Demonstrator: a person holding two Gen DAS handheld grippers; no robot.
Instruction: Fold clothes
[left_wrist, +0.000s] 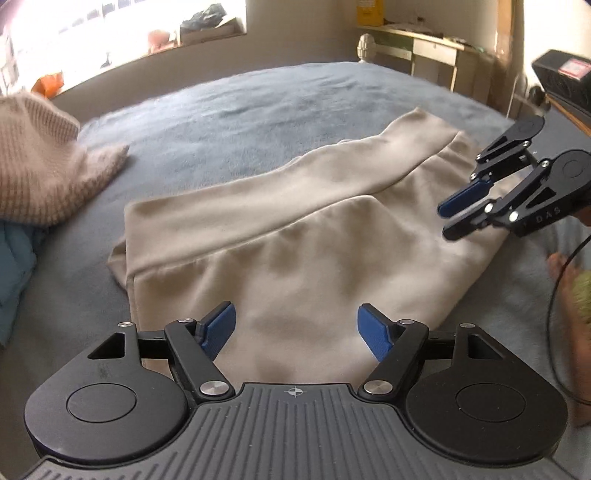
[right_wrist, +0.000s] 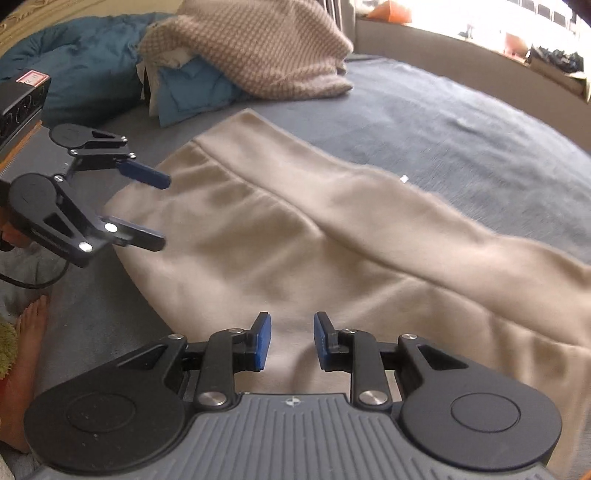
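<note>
A beige garment (left_wrist: 295, 240) (right_wrist: 295, 240) lies flat on the grey-blue bed cover (left_wrist: 240, 107), with one long part folded across its far side. My left gripper (left_wrist: 295, 325) hangs over the garment's near edge, jaws wide and open, nothing between them. The right wrist view shows it at the left (right_wrist: 162, 212), over the garment's left end. My right gripper (right_wrist: 291, 339) hovers above the garment's near edge with a narrow gap between its blue pads and holds nothing. In the left wrist view it stands at the right (left_wrist: 445, 221), above the garment's right end.
A pink knitted sweater (left_wrist: 40, 166) (right_wrist: 258, 48) lies on blue and teal clothes (right_wrist: 85, 59) at the bed's side. A black box (left_wrist: 565, 81) stands beside the bed, a wooden table (left_wrist: 424, 48) behind it. A bare foot (right_wrist: 29, 332) is on the floor.
</note>
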